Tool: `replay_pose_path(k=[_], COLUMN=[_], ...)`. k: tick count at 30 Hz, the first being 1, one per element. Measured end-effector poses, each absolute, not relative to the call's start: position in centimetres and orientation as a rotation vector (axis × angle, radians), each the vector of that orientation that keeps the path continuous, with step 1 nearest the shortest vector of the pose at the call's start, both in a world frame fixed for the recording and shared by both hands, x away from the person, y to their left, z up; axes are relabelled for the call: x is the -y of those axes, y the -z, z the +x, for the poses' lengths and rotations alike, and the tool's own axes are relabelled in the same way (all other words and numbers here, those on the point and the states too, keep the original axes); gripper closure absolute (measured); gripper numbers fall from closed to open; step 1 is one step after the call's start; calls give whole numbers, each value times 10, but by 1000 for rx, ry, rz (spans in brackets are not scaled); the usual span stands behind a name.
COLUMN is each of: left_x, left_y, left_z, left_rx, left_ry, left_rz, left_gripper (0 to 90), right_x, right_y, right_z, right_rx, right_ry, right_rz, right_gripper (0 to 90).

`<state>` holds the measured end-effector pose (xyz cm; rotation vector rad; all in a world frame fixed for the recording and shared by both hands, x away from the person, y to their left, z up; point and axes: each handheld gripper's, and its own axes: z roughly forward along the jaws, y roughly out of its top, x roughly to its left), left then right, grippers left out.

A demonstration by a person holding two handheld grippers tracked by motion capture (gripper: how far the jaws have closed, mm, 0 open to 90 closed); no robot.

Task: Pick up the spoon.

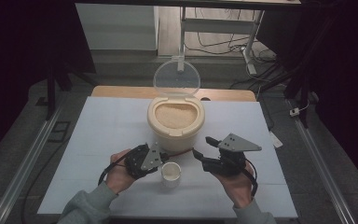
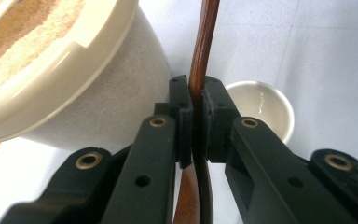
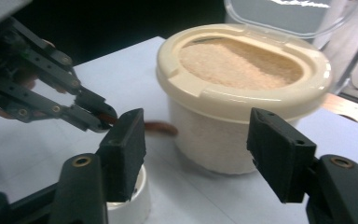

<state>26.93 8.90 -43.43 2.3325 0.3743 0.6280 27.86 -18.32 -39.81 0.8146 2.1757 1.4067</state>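
High view: the left gripper (image 1: 161, 156) sits at about seven o'clock on the white table (image 1: 102, 135), its jaws clamped tight on a slim brown wooden handle (image 1: 179, 152). The handle's long axis runs roughly level across the table, from nine o'clock toward three, leaving the left jaws and pointing at the right gripper (image 1: 204, 149). Whether it ends in a spoon bowl I cannot tell.

In the left gripper view the handle (image 2: 204, 51) stands edge-on between the two pads, running straight up toward twelve o'clock and continuing below the jaws toward six.

In the right gripper view the right gripper (image 3: 193, 149) has its jaws spread wide with nothing between them; no pad presses on anything. The left gripper (image 3: 98, 116) appears at ten o'clock there, with the brown handle (image 3: 161, 127) poking out toward the container.

Counted: one handle, two grippers, one cream round container (image 1: 176, 125) of pale grain just past the table's centre toward twelve o'clock, its one clear lid (image 1: 176, 78) hinged upright behind it, and one small white cup (image 1: 170, 174) near six o'clock, between the two grippers and just beside the left one. The cup (image 2: 261, 105) lies at three o'clock of the clamped handle in the left gripper view, the container (image 2: 74, 93) at nine.
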Motion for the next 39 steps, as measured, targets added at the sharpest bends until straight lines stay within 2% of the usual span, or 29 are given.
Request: replay_pose_path(k=[9,16,33,39], left_x=[-93,-85,-65,-57], left_y=[433,436,446,449], left_z=[270,267,258,247], left_rx=[-411,-430,-419,-376], left_ry=[-647,-693,-837,-990], left_rz=[2291,2266,2255,2244], left_gripper=[834,834,834,826], right_x=[191,162,150,152], right_y=[408,421,430,431], right_z=[283,276,276,276], right_rx=[-2170,-2141,-2002,-1929], right_ry=[-1483,-1576,-1634,-1705], right_rz=[952,1086,1324,1376], right_gripper=[315,332,516,597])
